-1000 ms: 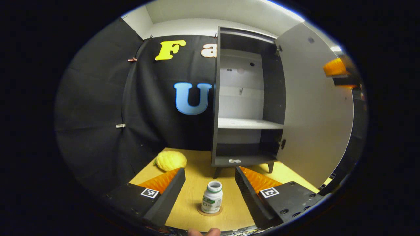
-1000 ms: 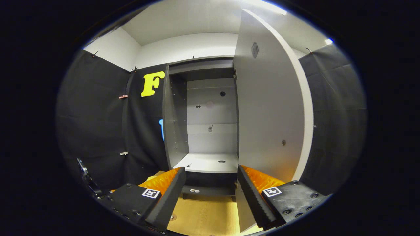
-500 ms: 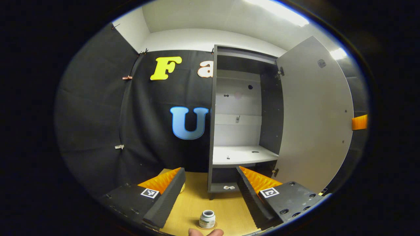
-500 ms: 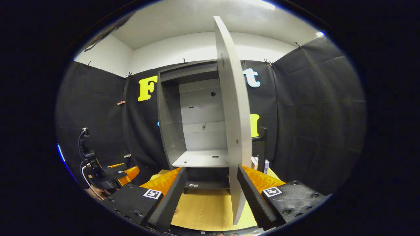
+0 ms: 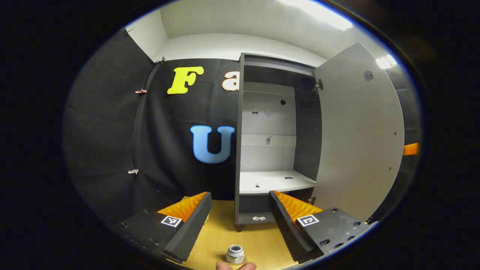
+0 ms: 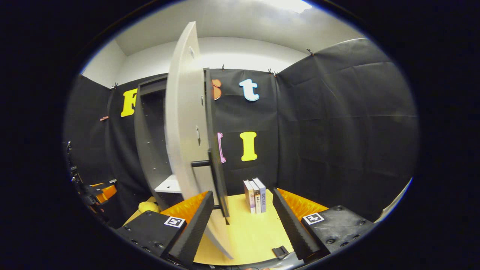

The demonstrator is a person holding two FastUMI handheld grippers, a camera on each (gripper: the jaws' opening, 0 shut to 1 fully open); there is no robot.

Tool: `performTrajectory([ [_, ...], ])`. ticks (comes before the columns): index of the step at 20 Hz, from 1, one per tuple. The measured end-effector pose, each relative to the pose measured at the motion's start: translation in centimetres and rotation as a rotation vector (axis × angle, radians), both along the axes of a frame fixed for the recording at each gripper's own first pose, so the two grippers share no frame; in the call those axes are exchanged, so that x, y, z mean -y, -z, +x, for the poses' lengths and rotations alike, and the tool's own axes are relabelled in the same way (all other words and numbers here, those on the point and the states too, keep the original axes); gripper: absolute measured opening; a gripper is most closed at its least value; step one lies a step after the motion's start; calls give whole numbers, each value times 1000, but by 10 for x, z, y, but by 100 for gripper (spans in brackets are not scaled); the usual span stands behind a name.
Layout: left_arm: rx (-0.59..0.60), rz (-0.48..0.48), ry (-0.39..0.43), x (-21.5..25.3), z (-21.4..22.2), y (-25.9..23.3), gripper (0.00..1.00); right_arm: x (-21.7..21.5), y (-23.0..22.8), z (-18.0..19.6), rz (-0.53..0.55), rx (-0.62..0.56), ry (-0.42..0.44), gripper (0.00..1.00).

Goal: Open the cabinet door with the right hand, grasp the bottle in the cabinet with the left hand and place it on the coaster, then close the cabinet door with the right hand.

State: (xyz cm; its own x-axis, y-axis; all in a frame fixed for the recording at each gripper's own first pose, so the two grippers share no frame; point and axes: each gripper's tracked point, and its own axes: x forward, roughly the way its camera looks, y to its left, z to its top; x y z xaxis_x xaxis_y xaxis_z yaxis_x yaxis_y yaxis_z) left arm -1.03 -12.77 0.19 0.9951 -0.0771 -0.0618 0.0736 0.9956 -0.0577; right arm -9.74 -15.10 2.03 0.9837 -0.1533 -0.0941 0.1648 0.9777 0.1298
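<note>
In the left gripper view, my left gripper (image 5: 240, 221) is spread wide with nothing between its fingers, held above the bench (image 5: 221, 236). The bottle (image 5: 235, 254) stands upright on the coaster (image 5: 243, 260) at the bench's near edge, below and between the fingers, touching neither. A fingertip (image 5: 236, 266) shows just under it at the view's bottom edge. Ahead, the cabinet (image 5: 240, 150) stands toward the bench's far edge with its door (image 5: 356, 142) swung out to the right, leaving the white shelf (image 5: 275, 182) bare and the opening free. There is open bench between the bottle and the cabinet's foot. A sliver of the right gripper (image 5: 410, 149) shows past the door's outer edge.

In the right gripper view, my right gripper (image 6: 242, 221) is also wide and holds nothing. The door (image 6: 183, 142) stands nearly edge-on just ahead and to the left, its dark handle (image 6: 215, 168) jutting toward me, close above the left finger; I cannot tell whether they touch. Three books (image 6: 255, 195) stand upright near the bench's far edge, between the fingers. A small black object (image 6: 280, 251) lies at the near edge. The left gripper (image 6: 97, 191) sits far left.
</note>
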Motion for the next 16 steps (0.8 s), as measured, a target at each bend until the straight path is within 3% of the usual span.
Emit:
performTrajectory([
  [3, -1, 37, -16, -8, -1, 3, 96, -13, 6, 10, -7, -8, -28, 98],
  [5, 1, 36, -22, -12, -1, 4, 96, -23, 5, 9, -36, 0, -36, 91],
  [6, 1, 30, -24, -14, -1, 4, 96, -25, 5, 10, -39, 0, -23, 96],
  [7, 0, 24, -26, -15, -2, 5, 96, -31, 5, 9, -30, 2, -26, 90],
  [8, 0, 21, -31, -17, -2, 5, 96, -41, 5, 10, -15, 5, -39, 100],
  [9, -3, 21, -36, -19, -2, 6, 96, -52, 6, 11, -5, 4, -60, 96],
  [16, 11, 38, -51, -27, -10, 2, 96, -130, 7, 23, 6, 18, -209, 98],
])
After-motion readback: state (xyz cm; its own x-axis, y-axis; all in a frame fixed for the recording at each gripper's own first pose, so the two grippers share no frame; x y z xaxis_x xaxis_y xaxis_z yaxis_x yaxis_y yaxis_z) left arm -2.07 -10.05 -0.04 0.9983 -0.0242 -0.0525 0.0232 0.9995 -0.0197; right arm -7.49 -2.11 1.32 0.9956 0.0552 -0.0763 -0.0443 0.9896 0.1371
